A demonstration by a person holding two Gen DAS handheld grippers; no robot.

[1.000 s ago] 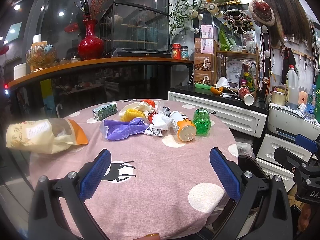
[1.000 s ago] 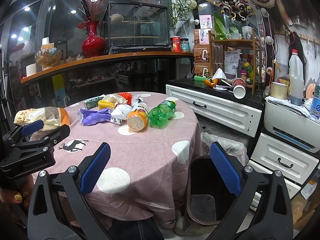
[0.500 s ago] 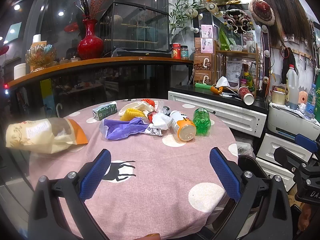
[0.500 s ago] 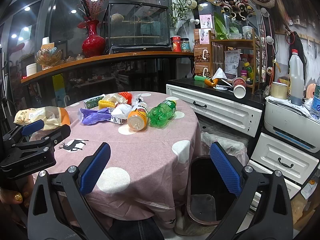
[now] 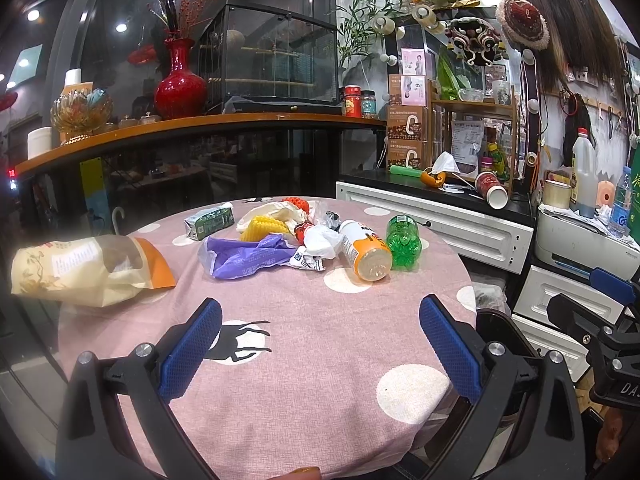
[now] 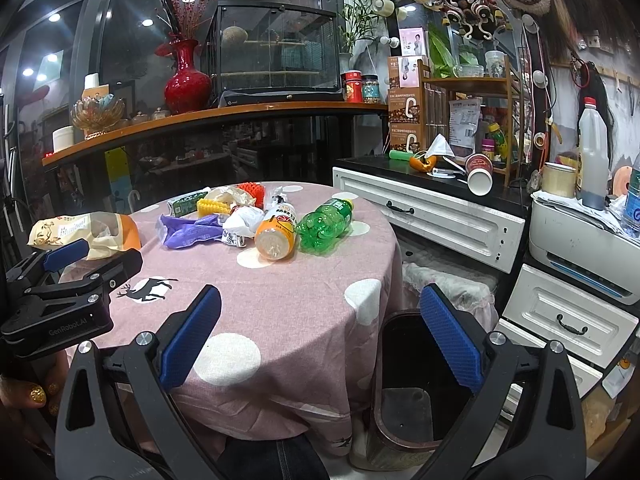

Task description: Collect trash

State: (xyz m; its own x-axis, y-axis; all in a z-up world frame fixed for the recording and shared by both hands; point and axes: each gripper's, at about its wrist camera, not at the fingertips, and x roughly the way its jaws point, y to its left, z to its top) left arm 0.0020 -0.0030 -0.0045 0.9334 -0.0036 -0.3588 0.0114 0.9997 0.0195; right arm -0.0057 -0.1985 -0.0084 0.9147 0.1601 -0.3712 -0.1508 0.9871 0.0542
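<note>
Trash lies on the far half of a round pink table (image 5: 304,360) (image 6: 280,304): an orange-labelled bottle (image 5: 366,244) (image 6: 276,230), a green bottle (image 5: 403,237) (image 6: 324,224), a purple bag (image 5: 248,254) (image 6: 190,230), a white crumpled wrapper (image 5: 322,236) (image 6: 242,220), yellow packaging (image 5: 266,227) and a green carton (image 5: 210,222). A beige and orange bag (image 5: 84,268) (image 6: 84,230) lies at the left edge. My left gripper (image 5: 320,344) is open over the near tablecloth, holding nothing. My right gripper (image 6: 320,342) is open and holding nothing, above the table's right edge and a dark bin (image 6: 412,384).
White drawer cabinets (image 6: 432,216) with a black countertop stand right of the table, holding a tipped paper cup (image 6: 478,178) and bottles. A wooden shelf with a red vase (image 5: 180,84) runs behind. The other gripper (image 6: 60,292) and a hand (image 6: 36,394) show at left.
</note>
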